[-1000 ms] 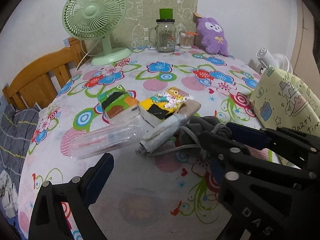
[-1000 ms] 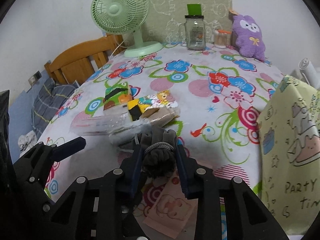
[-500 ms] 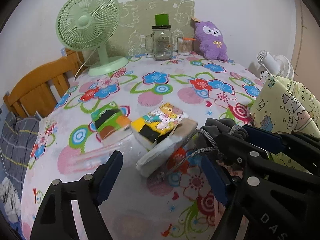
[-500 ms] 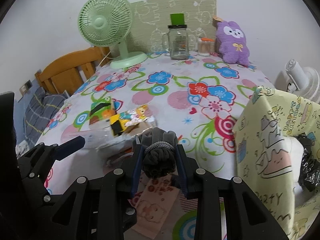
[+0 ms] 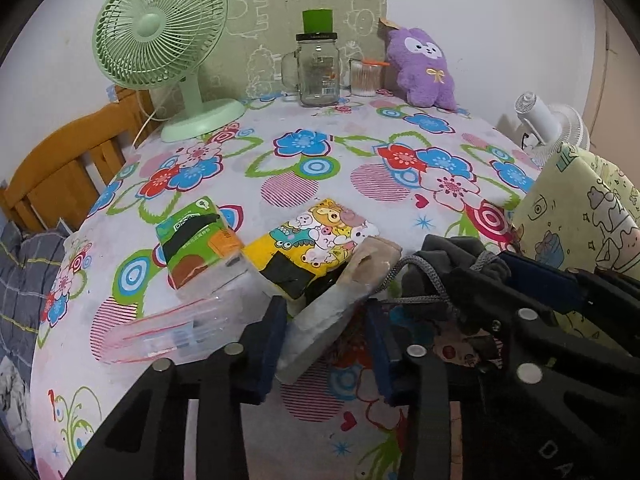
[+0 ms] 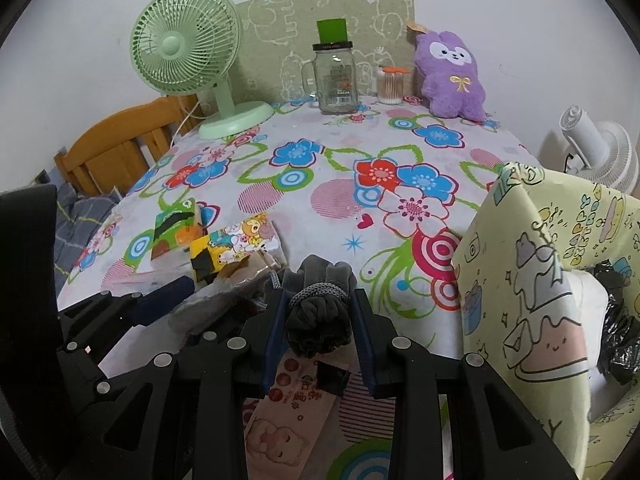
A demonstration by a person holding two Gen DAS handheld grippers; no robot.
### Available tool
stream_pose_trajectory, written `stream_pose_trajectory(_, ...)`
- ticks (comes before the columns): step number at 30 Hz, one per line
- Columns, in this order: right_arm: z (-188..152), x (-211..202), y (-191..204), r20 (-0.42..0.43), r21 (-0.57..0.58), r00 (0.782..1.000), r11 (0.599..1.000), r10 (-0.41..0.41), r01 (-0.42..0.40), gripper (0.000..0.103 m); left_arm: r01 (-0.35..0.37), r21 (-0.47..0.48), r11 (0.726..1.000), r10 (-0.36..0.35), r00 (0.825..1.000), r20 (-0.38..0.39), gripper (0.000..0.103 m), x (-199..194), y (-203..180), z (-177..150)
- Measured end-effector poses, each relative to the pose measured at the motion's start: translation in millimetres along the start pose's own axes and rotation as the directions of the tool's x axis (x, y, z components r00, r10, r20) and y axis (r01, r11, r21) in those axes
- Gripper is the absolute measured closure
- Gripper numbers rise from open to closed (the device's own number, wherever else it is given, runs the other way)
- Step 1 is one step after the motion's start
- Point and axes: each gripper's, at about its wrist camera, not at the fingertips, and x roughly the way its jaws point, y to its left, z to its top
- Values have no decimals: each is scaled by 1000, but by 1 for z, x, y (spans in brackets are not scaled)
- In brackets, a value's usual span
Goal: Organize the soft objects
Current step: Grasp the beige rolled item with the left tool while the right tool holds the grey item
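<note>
A grey-white rolled cloth (image 5: 332,308) lies slanted on the flowered tablecloth (image 5: 360,152), leaning on a yellow cartoon tissue pack (image 5: 316,236). My left gripper (image 5: 326,320) straddles the roll's lower end and its jaws are closing. The left pad touches the roll; a narrow gap still shows at the right pad. My right gripper (image 6: 318,304) is shut on a grey drawstring pouch (image 6: 320,320), held just above the table. In the left wrist view that pouch (image 5: 452,252) sits right of the roll.
A green tissue pack (image 5: 196,248) and a clear zip bag (image 5: 172,332) lie left of the roll. A pale yellow patterned bag (image 6: 532,280) stands open at the right edge. A fan (image 5: 160,32), jar (image 5: 318,72) and purple plush (image 5: 424,68) line the back.
My left gripper has come forward over the roll and its jaws have narrowed from wide to close around it. The right gripper, still on the pouch, has drifted toward the patterned bag.
</note>
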Motion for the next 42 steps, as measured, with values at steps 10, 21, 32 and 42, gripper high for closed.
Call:
stream_pose_trajectory(10,-6,1,1,-8,7,1000,1000,-4,4,67,23,20,1000,-23,1000,7,88,-6,-7,-6)
stream_pose_trajectory(21,-11,-15,6,15,6,1000,1000,7,-7,67,29,-14,999,-28,999,26,92,-24,-8,-11)
stream_pose_trajectory(32,-11,-44,5,67,17,998,1000,21,-22,67,17,-32,999,-14,997,74,92,-54,-14,-10)
stream_pose_trajectory(42,-12,-75,2,105,14,994,1000,18,-20,67,-1,-41,999,6,994,111,92,-83,-26,-9)
